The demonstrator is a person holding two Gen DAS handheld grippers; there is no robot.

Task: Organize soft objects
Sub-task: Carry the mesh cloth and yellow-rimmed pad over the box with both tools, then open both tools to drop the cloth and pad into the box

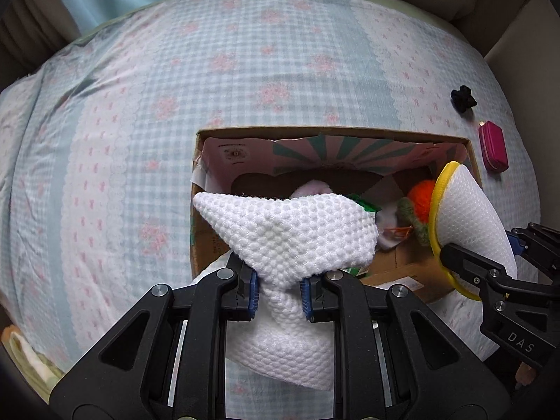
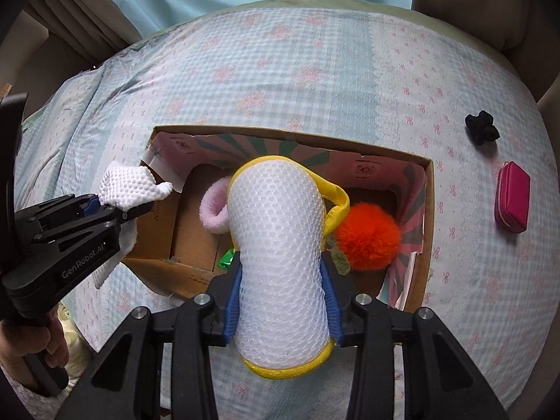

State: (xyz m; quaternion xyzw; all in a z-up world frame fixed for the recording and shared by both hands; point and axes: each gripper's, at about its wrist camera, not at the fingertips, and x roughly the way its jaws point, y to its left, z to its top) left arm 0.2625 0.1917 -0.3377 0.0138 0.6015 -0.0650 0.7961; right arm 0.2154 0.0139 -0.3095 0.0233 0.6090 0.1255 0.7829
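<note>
Now your left gripper [image 1: 279, 292] pinches a white waffle-knit cloth [image 1: 290, 231] over the left edge of the open brown cardboard box [image 2: 428, 210]; your right gripper [image 2: 280, 301] clamps a yellow-trimmed white mesh pad [image 2: 280, 231], the box directly beneath.

A: What sort of place is this?
B: A home bedroom. A bed [image 1: 245, 80] fills the view, covered by a checked sheet [image 2: 350, 70] with pink flowers.
A: Further evidence?
B: Curtains [image 2: 70, 10] hang at far left; a pink pouch [image 2: 512, 197] and black hair tie [image 2: 481, 127] lie at right.
</note>
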